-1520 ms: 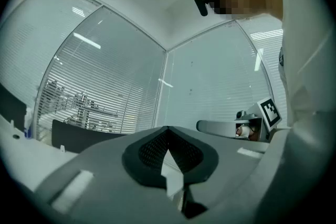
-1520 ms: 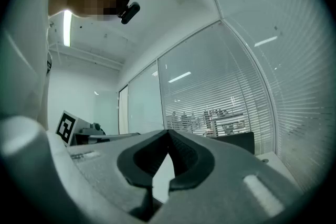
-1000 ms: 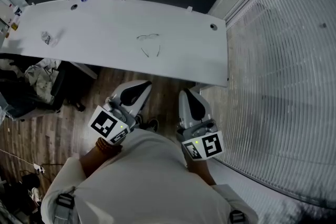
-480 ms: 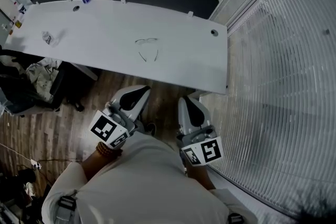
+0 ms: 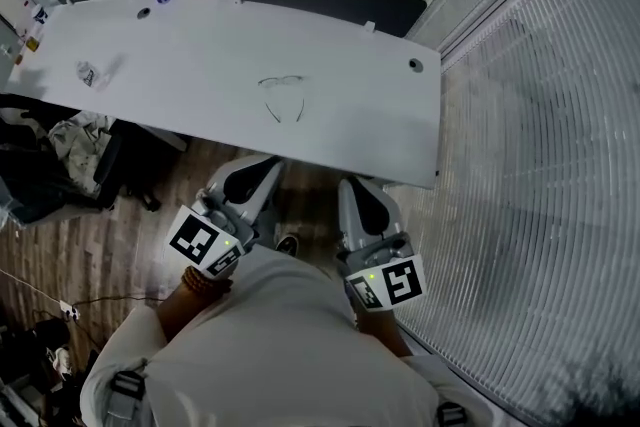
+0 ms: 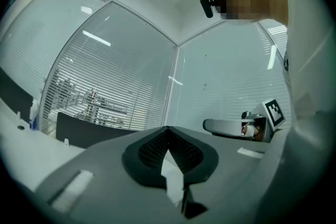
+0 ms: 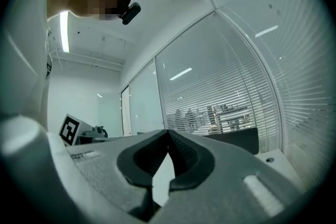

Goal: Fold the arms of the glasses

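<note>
One pair of thin-rimmed glasses [image 5: 280,81], splayed, on smooth white table [image 5: 180,50]

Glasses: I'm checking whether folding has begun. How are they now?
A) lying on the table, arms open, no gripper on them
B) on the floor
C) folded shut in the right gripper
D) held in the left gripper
A: the glasses lie on the white table with both arms spread, and the left gripper and right gripper are shut, empty and apart from them.
</note>
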Motion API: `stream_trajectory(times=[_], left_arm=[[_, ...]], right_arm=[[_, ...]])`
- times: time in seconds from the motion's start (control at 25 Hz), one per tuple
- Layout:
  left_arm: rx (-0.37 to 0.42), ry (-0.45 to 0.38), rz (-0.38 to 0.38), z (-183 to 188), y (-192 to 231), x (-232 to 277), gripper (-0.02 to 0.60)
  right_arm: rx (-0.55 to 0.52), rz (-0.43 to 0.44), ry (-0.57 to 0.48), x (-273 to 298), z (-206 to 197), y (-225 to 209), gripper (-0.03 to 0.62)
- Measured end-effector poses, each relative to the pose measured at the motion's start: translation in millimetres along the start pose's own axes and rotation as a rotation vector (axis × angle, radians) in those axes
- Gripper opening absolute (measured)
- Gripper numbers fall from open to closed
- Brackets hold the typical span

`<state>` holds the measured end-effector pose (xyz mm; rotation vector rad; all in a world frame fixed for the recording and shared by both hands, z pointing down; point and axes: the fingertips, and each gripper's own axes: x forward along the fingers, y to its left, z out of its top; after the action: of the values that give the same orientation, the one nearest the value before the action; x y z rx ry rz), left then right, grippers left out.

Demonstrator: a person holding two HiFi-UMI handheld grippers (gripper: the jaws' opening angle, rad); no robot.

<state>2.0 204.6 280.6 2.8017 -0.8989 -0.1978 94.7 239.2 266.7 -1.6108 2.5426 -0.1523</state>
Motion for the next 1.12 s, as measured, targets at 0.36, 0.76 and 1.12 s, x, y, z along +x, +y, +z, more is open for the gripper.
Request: stream_trajectory(times=[0.36,0.76,1.12], left_arm=[[-0.012,-0.025,-0.002,14.9,96.3,49.5,0.003],[0.018,-0.001,-0.087,29.0,185.7,119.7,0.003],[-0.008,0.003,-0.064,36.9,207.6,162.1,0.003]], right_arm=[[-0.049,0.011,0.042,109.4,-5.2,-28.6,0.000],[-0.048,-0.041,0.036,223.4,-2.8,-71.3,0.000],[-0.051,-0.045,0.059,251.3,4.0,-111.1,0.000]])
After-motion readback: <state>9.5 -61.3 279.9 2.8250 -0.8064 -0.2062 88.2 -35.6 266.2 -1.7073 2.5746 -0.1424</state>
